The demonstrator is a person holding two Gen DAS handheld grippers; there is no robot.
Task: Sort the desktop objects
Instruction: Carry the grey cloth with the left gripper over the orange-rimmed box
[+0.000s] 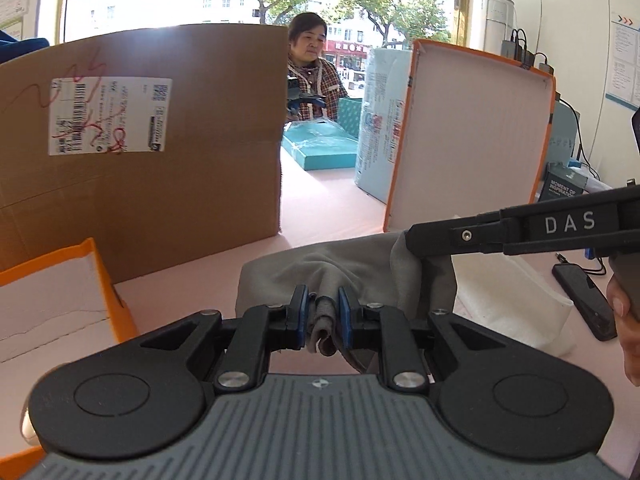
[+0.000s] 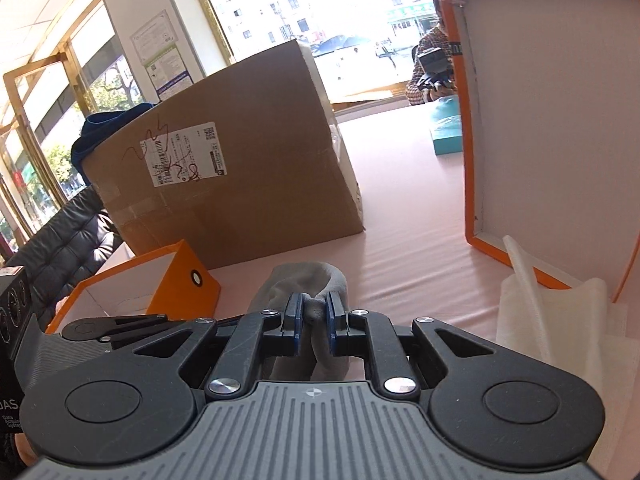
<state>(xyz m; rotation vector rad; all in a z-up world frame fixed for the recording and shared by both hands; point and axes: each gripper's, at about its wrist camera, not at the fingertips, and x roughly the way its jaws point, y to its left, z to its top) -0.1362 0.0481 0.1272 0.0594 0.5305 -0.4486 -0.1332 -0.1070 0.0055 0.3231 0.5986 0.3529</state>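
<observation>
A grey cloth [image 1: 320, 264] hangs above the pink tabletop, held up by both grippers. My left gripper [image 1: 323, 312] is shut on a bunched fold of it, seen between the blue pads in the left wrist view. The right gripper [image 1: 416, 240] reaches in from the right there, its black fingers pinching the cloth's upper right part. In the right wrist view the right gripper [image 2: 314, 316] is shut on a grey cloth [image 2: 308, 280] fold, and the left gripper's body [image 2: 120, 328] shows at the lower left.
A big cardboard box [image 1: 140, 140] stands behind on the left. An open orange box's lid [image 1: 468, 136] stands upright at the right, with its base [image 1: 52, 296] at the left. White tissue paper [image 1: 516, 300] and a black phone [image 1: 584, 304] lie at the right. A person [image 1: 310, 68] sits beyond.
</observation>
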